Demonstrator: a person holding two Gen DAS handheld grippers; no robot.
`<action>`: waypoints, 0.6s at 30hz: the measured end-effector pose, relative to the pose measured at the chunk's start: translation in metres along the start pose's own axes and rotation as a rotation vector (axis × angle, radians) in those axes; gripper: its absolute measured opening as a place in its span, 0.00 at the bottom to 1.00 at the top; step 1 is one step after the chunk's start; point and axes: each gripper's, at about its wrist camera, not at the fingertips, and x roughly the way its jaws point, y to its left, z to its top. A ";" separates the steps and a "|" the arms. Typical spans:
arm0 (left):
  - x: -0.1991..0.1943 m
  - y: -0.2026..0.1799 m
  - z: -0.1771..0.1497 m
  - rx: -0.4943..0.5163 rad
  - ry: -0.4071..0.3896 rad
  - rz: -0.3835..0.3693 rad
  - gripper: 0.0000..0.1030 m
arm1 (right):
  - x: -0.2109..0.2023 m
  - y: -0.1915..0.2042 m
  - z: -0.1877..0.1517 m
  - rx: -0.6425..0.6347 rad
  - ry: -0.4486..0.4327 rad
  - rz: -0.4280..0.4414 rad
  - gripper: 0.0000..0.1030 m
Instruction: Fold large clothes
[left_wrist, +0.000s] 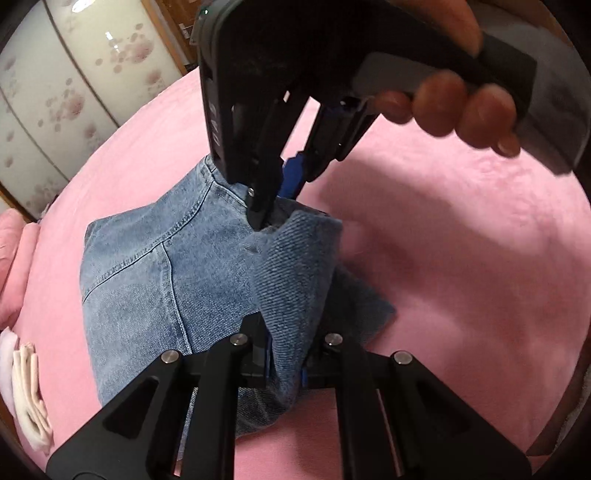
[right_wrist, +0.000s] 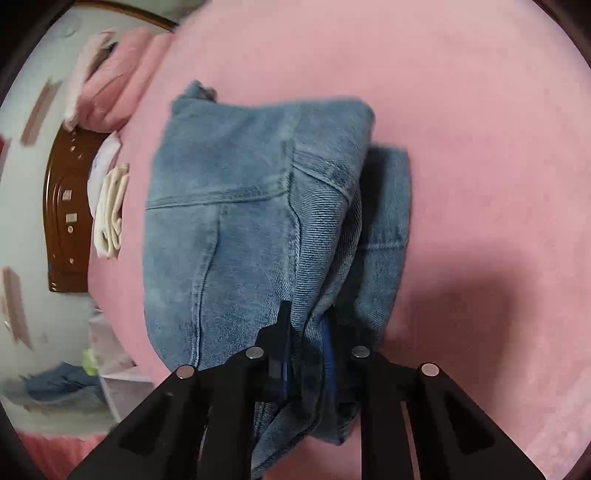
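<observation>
Blue denim jeans lie partly folded on the pink bed cover. My left gripper is shut on a raised fold of the denim at its near edge. My right gripper comes down from above, held by a hand, and is shut on the far end of the same fold. In the right wrist view the jeans hang in a folded bundle, and my right gripper pinches the thick denim edge between its fingers.
Folded white cloth lies at the bed's left edge, also in the right wrist view. Pink pillows sit by a brown wooden headboard. A floral wardrobe stands beyond the bed. Blue clothing lies off the bed.
</observation>
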 end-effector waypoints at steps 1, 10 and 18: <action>0.002 -0.001 0.000 0.003 0.011 -0.011 0.05 | -0.005 -0.005 -0.008 0.016 0.000 -0.030 0.12; -0.021 0.041 -0.020 0.057 0.135 -0.144 0.21 | 0.005 0.008 -0.038 -0.110 -0.114 -0.196 0.14; -0.016 0.183 -0.029 -0.384 0.311 -0.280 0.29 | -0.073 0.045 -0.055 -0.079 -0.299 -0.075 0.16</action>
